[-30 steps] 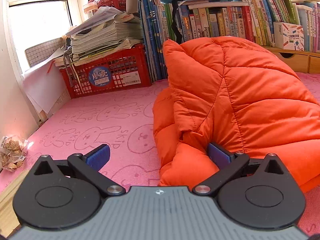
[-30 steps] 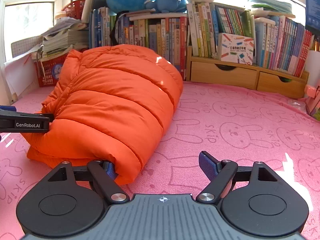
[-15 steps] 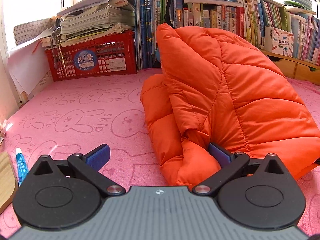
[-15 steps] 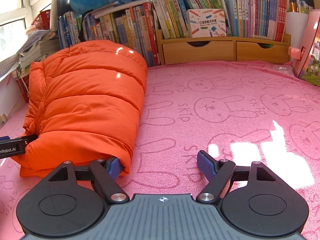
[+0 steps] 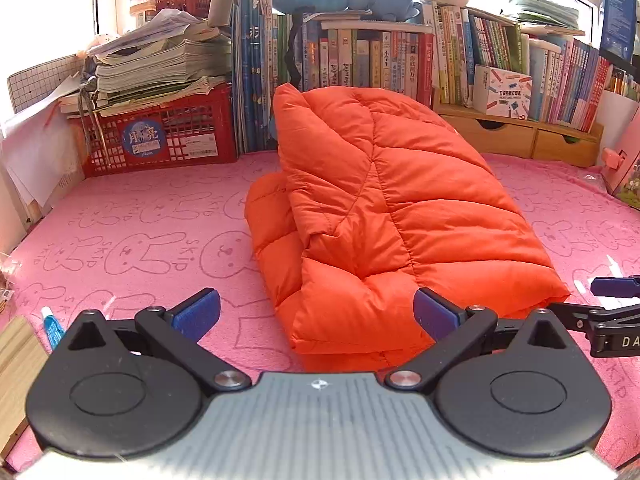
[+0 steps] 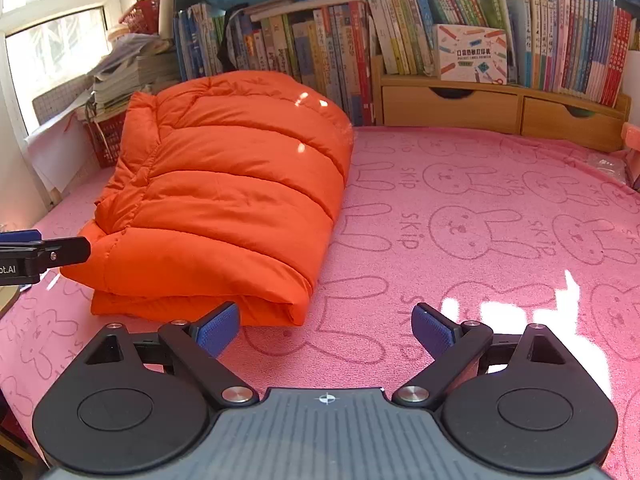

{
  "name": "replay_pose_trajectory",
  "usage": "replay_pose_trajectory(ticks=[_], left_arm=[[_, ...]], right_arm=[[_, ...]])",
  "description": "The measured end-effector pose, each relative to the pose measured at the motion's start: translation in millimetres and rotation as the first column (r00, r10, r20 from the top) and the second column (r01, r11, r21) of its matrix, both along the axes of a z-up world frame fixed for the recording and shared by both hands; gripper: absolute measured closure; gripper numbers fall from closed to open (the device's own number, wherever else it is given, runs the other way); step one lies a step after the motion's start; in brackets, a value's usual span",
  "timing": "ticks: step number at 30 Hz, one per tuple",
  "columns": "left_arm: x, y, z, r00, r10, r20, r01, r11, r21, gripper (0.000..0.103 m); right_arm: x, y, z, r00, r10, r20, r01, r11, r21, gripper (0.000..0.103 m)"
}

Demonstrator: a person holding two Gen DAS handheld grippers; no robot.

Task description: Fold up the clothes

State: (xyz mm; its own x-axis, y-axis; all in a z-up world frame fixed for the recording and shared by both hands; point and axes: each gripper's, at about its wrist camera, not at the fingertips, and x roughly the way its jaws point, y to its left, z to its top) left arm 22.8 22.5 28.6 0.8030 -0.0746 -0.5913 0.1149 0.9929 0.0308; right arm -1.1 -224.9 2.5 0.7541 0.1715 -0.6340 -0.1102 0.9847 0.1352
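Both cameras sit low behind their claws, facing the books; both see the orange jacket close ahead.

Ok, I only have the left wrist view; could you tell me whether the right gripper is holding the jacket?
Observer: No. The right gripper is open, with only mat between its jaws; the jacket lies just ahead of its left finger.
Operator: Thank you. How does the jacket's right side look?
Observer: It is a smooth, rounded fold, with bare mat beside it up to the drawers.
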Motion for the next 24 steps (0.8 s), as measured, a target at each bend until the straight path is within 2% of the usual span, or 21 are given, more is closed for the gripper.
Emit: replay_pose_trajectory(ticks=[4, 6, 8, 10, 11, 13, 14, 15, 16, 18, 20, 24], left_arm=[[11, -1, 1, 0.999, 0.049, 0.019, -0.049, 0.999, -0.021, 0.0], [18, -3, -1, 0.996, 0.08, 0.027, -0.079, 0.997, -0.016, 0.0], [26, -6, -8, 0.993, 0.117, 0.008, -0.117, 0.993, 0.032, 0.0], [29, -7, -17, 0.992, 0.127, -0.003, -0.126, 0.991, 0.049, 0.0], [30, -6, -22, 0.992, 0.128, -0.006, -0.127, 0.991, 0.05, 0.0], [30, -4, -28, 0.992, 0.125, -0.007, -0.125, 0.991, 0.038, 0.0], [30, -2, -29, 0.993, 0.122, -0.008, -0.121, 0.992, 0.028, 0.0], [31, 0, -31, 0.993, 0.117, -0.011, -0.117, 0.993, 0.017, 0.0], [32, 2, -32, 0.994, 0.112, -0.017, -0.112, 0.994, 0.003, 0.0], [34, 6, -34, 0.994, 0.102, -0.03, -0.103, 0.994, -0.023, 0.0], [35, 10, -35, 0.995, 0.097, -0.034, -0.098, 0.995, -0.033, 0.0], [39, 19, -35, 0.994, 0.106, -0.034, -0.107, 0.994, -0.03, 0.0]], right_arm=[[14, 25, -10, 0.999, 0.037, 0.039, -0.033, 0.995, -0.097, 0.009], [18, 44, -15, 0.993, 0.094, 0.066, -0.083, 0.986, -0.147, 0.009], [20, 60, -17, 0.983, 0.117, 0.142, -0.085, 0.973, -0.213, 0.009], [23, 71, -19, 0.97, 0.109, 0.217, -0.048, 0.962, -0.269, 0.008], [27, 67, -20, 0.973, 0.073, 0.22, -0.018, 0.97, -0.243, 0.008], [38, 49, -23, 0.984, 0.01, 0.178, 0.01, 0.993, -0.115, 0.012], [42, 38, -26, 0.99, -0.013, 0.139, 0.018, 0.999, -0.034, 0.022], [46, 26, -29, 0.994, -0.034, 0.101, 0.029, 0.998, 0.05, 0.039], [47, 14, -31, 0.996, -0.052, 0.072, 0.042, 0.99, 0.134, 0.047], [46, -3, -36, 0.996, -0.076, 0.045, 0.061, 0.961, 0.269, 0.072], [43, -15, -41, 0.995, -0.099, 0.018, 0.084, 0.919, 0.385, 0.079], [34, -31, -41, 0.989, -0.143, -0.028, 0.135, 0.826, 0.547, 0.091]])
